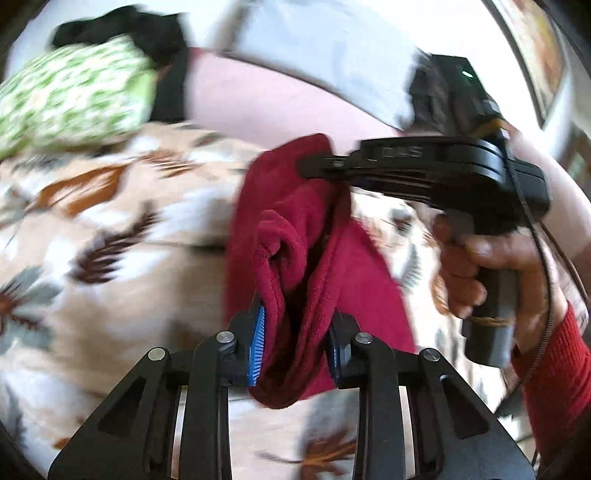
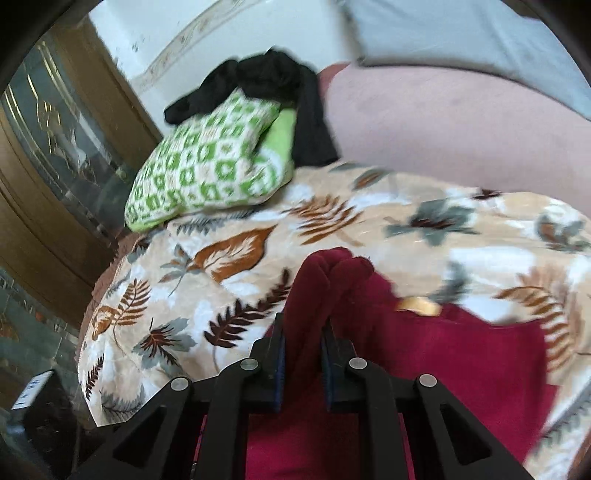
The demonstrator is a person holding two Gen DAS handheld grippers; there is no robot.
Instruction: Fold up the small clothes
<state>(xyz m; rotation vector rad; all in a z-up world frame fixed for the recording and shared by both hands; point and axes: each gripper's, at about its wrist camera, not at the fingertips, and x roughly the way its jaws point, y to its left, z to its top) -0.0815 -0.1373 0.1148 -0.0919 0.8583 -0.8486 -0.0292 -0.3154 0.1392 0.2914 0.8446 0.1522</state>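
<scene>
Left wrist view: the left gripper [image 1: 295, 345] has its blue-padded fingers [image 1: 257, 341] clamped on a bunched fold of the red cloth [image 1: 295, 236], which hangs up the frame's centre. At right centre the right gripper [image 1: 321, 166] pinches the cloth's upper edge, its handle gripped by a hand [image 1: 476, 273] in a red sleeve [image 1: 557, 373]. Below the cloth spreads a beige leaf-print blanket [image 1: 110, 221]. A green-and-white pillow [image 1: 74, 96] sits at upper left, a black garment [image 1: 147, 33] just behind it, with a pink sheet [image 1: 266, 99] and a grey cover [image 1: 325, 48] across the top. The picture is blurred.

Right wrist view: the right gripper [image 2: 302, 354] is closed on a raised ridge of the cloth [image 2: 443, 350], the rest of which lies on the blanket [image 2: 258, 229] at lower right. The pillow [image 2: 207, 166] and black garment [image 2: 258, 81] lie at upper centre, against a white wall [image 2: 155, 37]. A wooden door [image 2: 44, 166] with glass panels fills the left edge.
</scene>
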